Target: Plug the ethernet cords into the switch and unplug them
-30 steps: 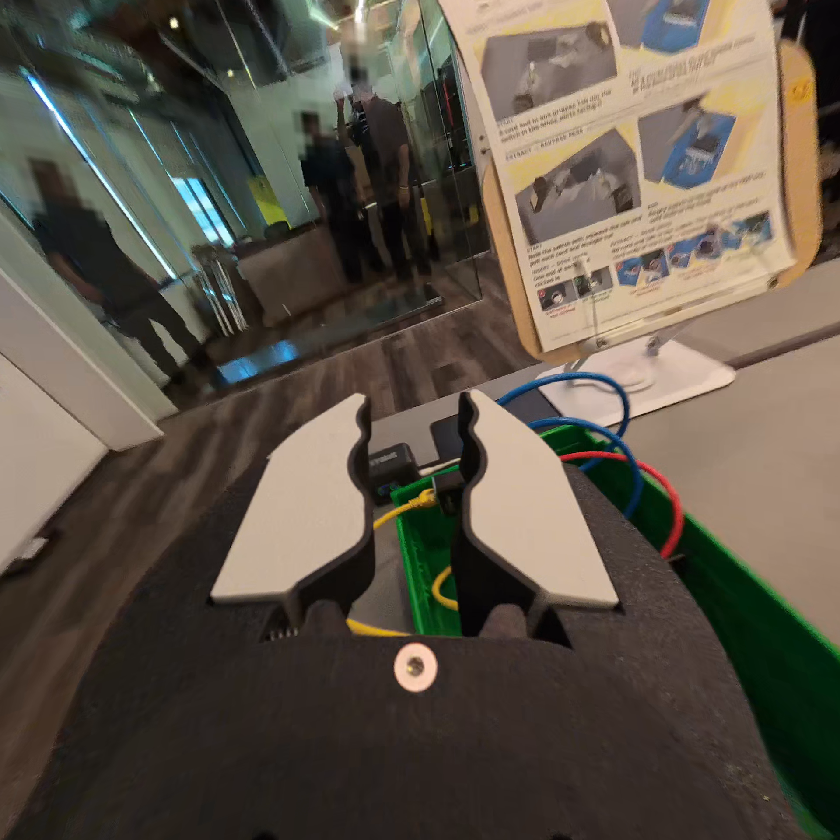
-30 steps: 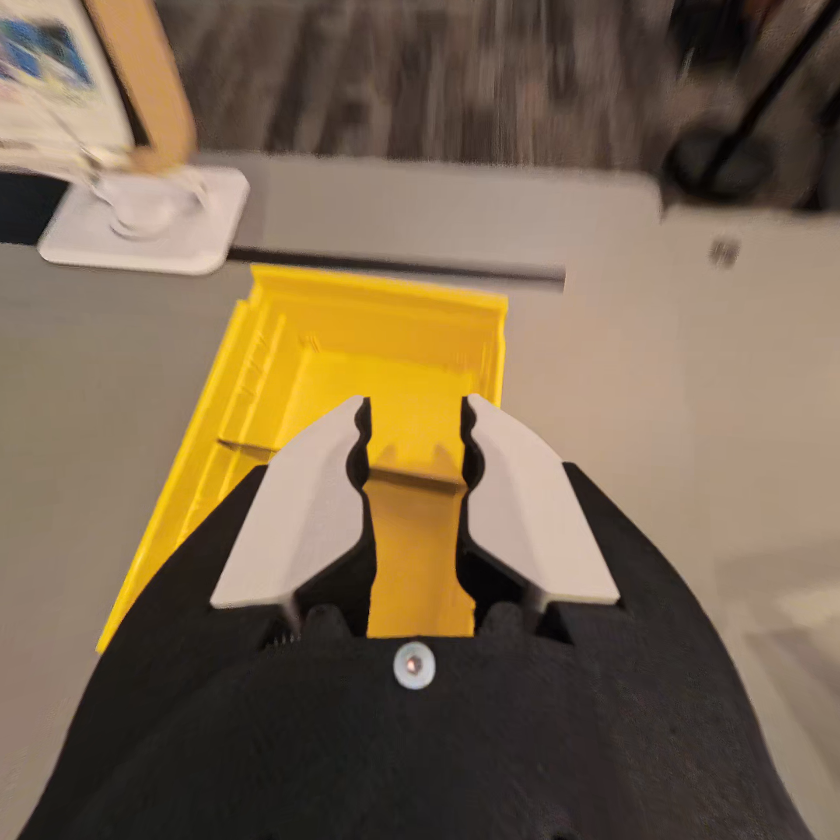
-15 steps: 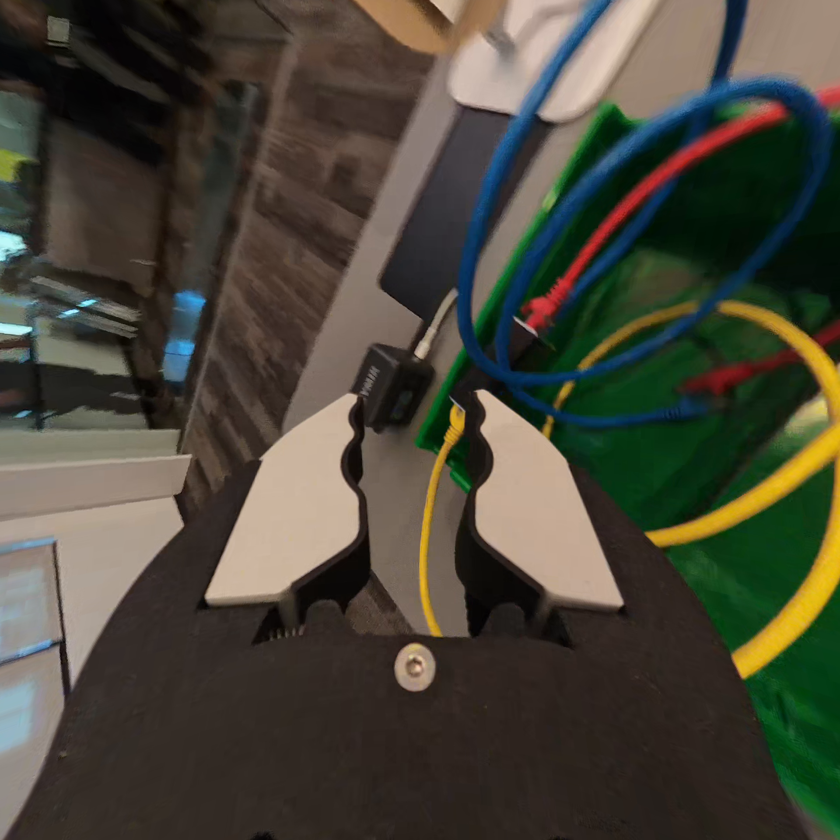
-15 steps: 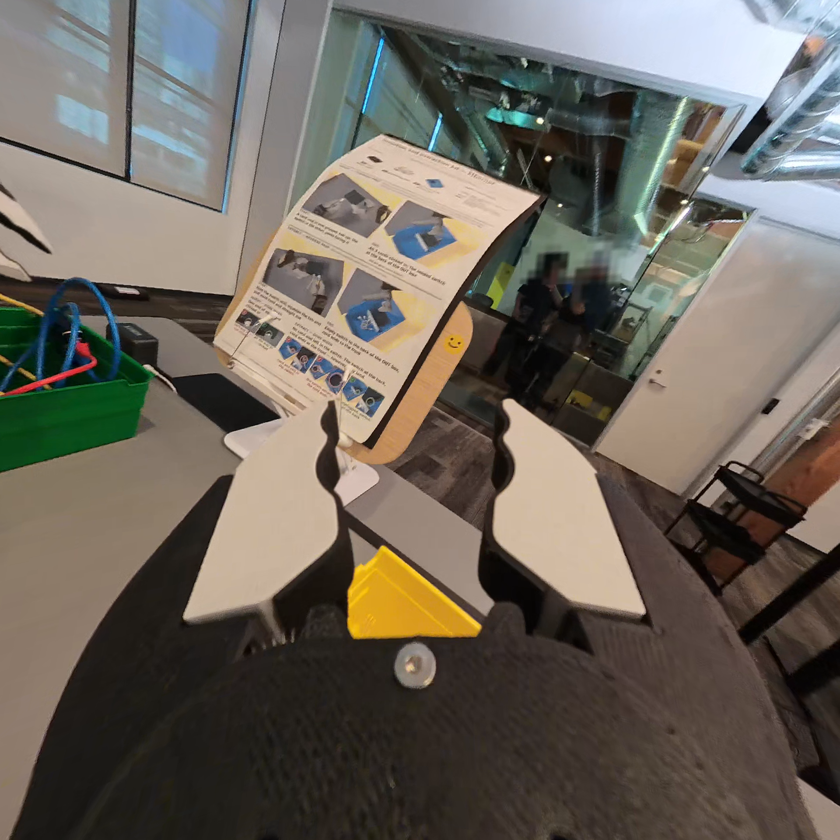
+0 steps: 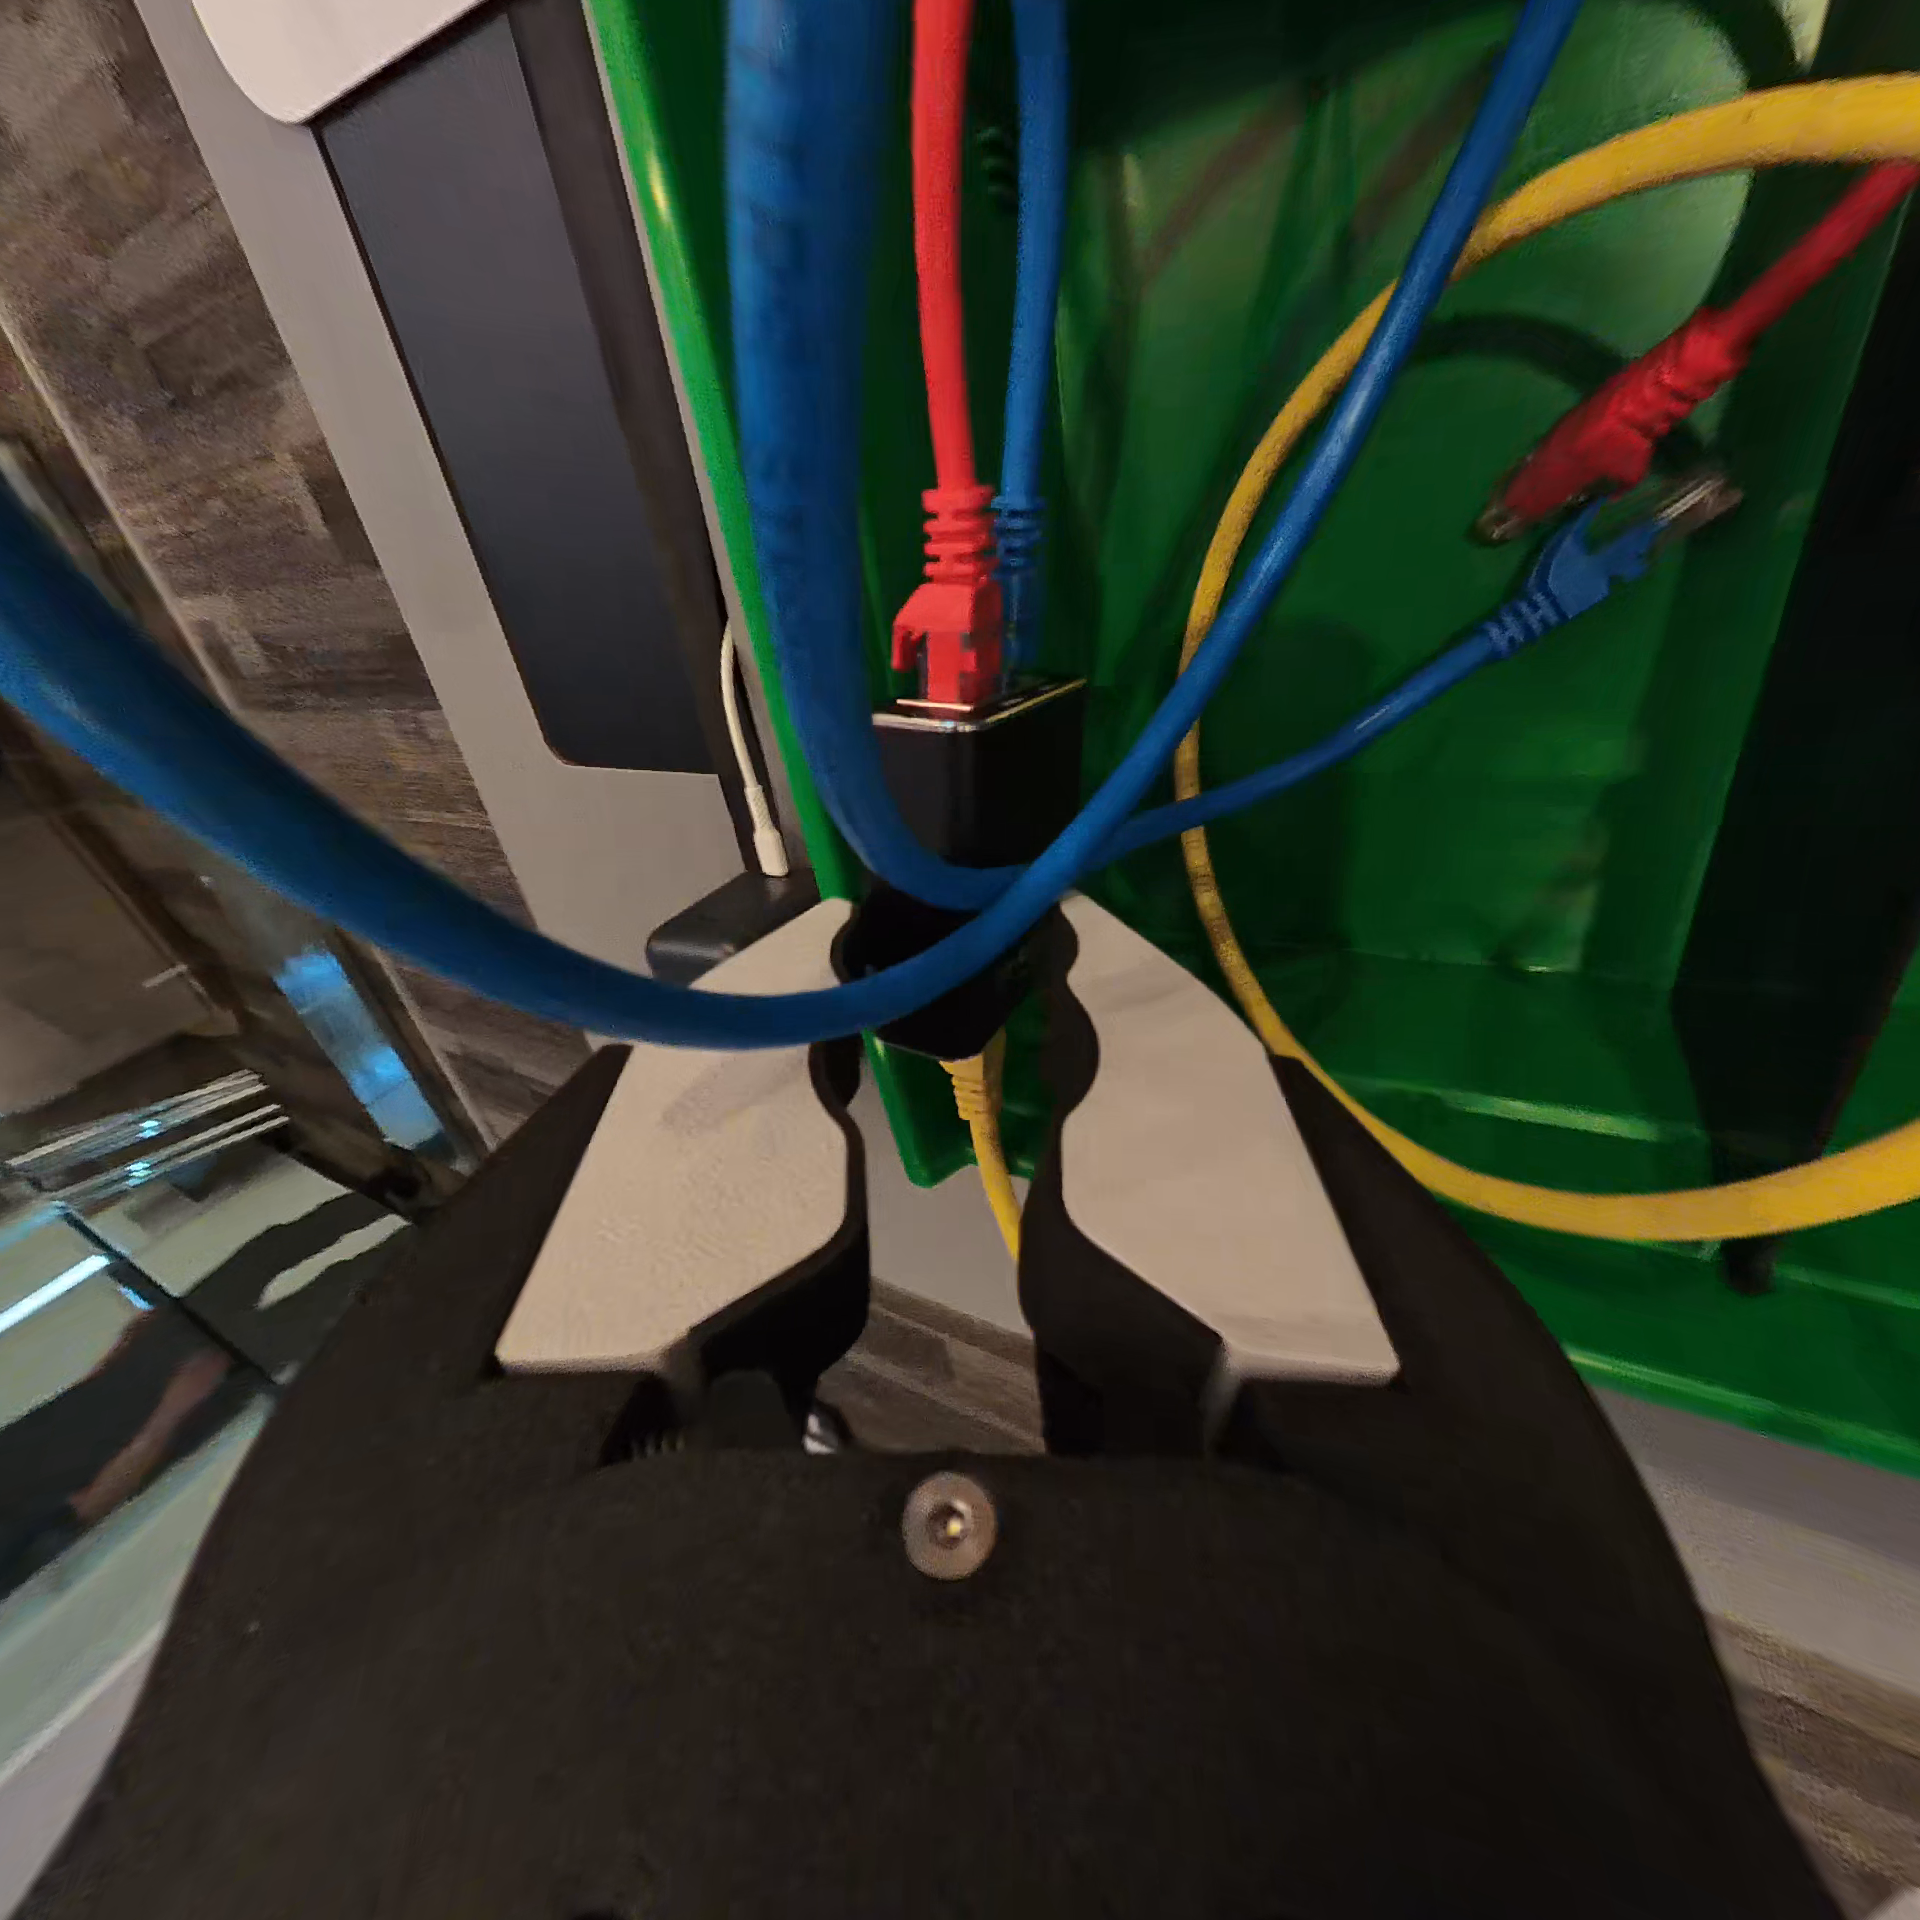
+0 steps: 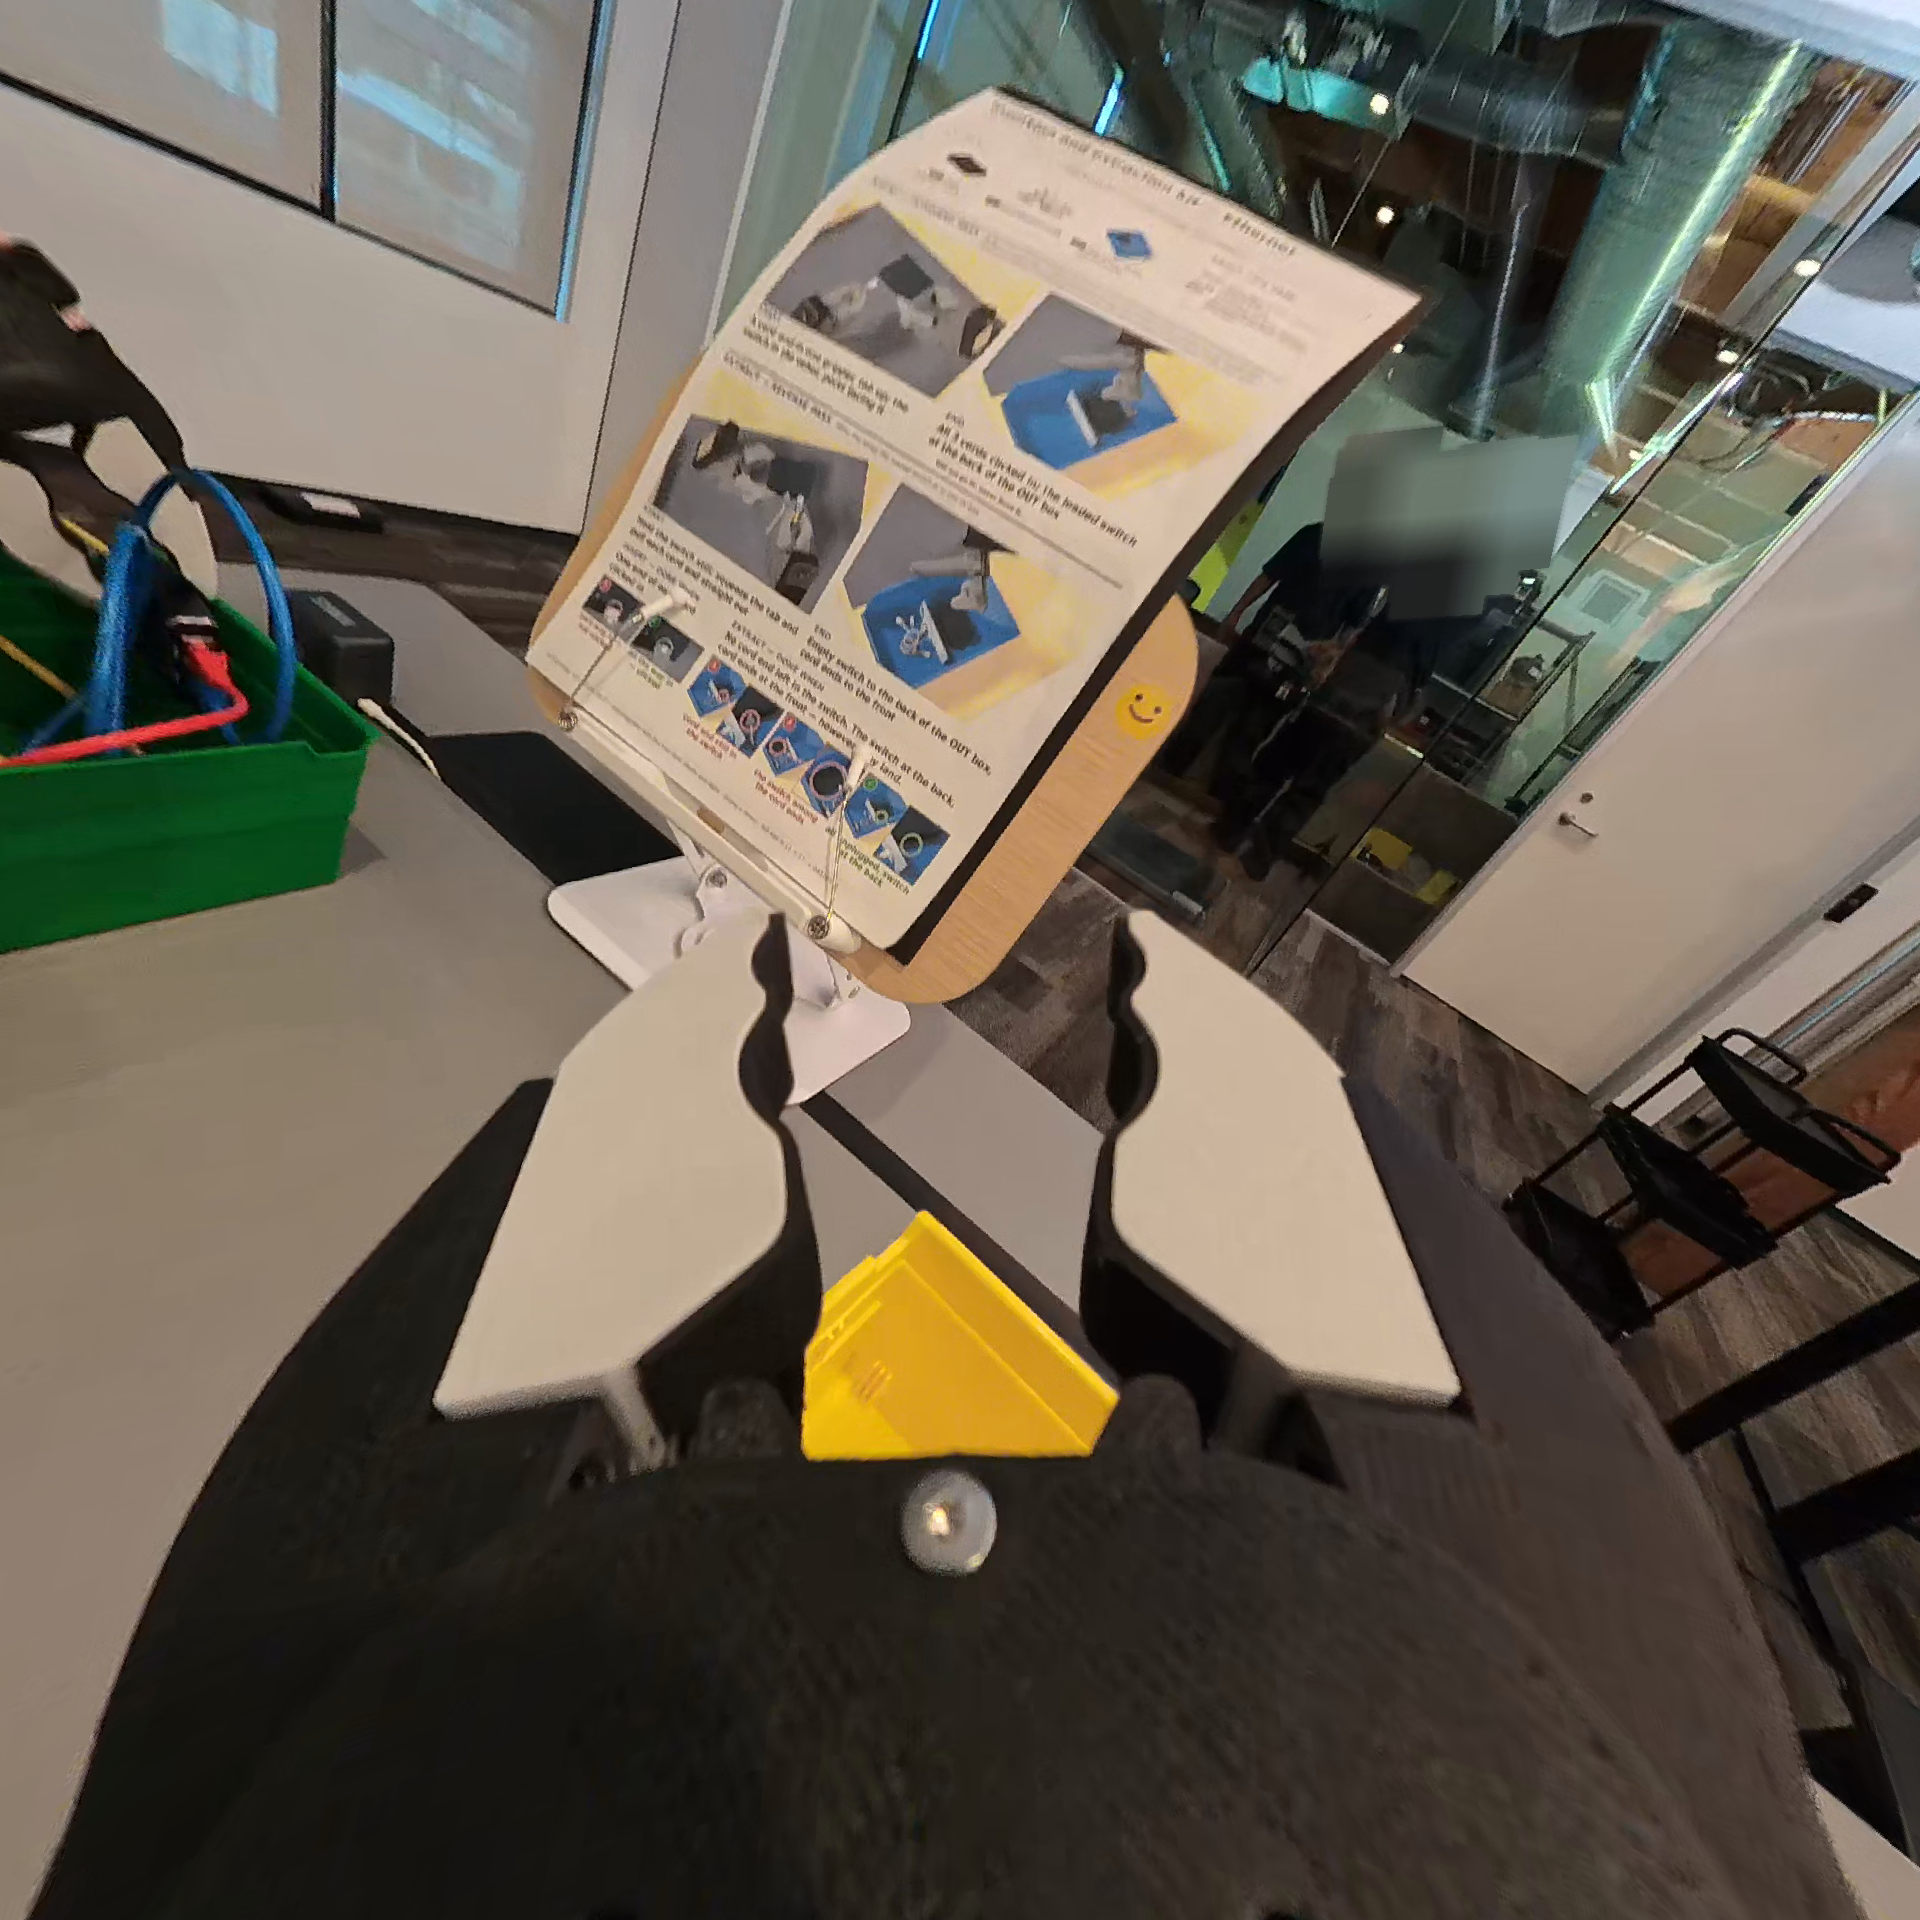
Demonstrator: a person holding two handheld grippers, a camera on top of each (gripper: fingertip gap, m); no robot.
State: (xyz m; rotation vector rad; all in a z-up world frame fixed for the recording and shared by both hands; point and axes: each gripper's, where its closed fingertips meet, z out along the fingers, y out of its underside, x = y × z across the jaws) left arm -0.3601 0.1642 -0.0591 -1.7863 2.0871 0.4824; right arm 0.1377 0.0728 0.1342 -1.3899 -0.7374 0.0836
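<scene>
In the left wrist view, my left gripper [image 5: 951,935] is shut on the near end of the black switch [image 5: 977,779], at the corner of the green bin [image 5: 1558,935]. A red plug [image 5: 951,623] and a blue plug [image 5: 1018,540] sit in the switch's far face. A yellow plug [image 5: 971,1091] hangs at its near end. A thick blue cord [image 5: 416,914] drapes across my fingertips. A loose red plug [image 5: 1600,436] and a loose blue plug [image 5: 1569,582] lie in the bin. My right gripper [image 6: 945,935] is open and empty above the yellow bin [image 6: 935,1361].
An instruction sheet on a white stand [image 6: 935,520] is at the back of the grey table. A dark mat [image 6: 540,790] and a black adapter [image 6: 338,644] lie next to the green bin [image 6: 187,831]. People stand behind the glass wall. A black cart [image 6: 1714,1143] is on the right. One gripper's finger ends stand about 55 centimeters off the other's. My left tips are roughly 11 centimeters from the loose red plug [image 5: 1600,436].
My left gripper tipped down into the green bin, reached the switch and its jaws narrowed onto it. My right gripper swung up from the yellow bin and opened wider.
</scene>
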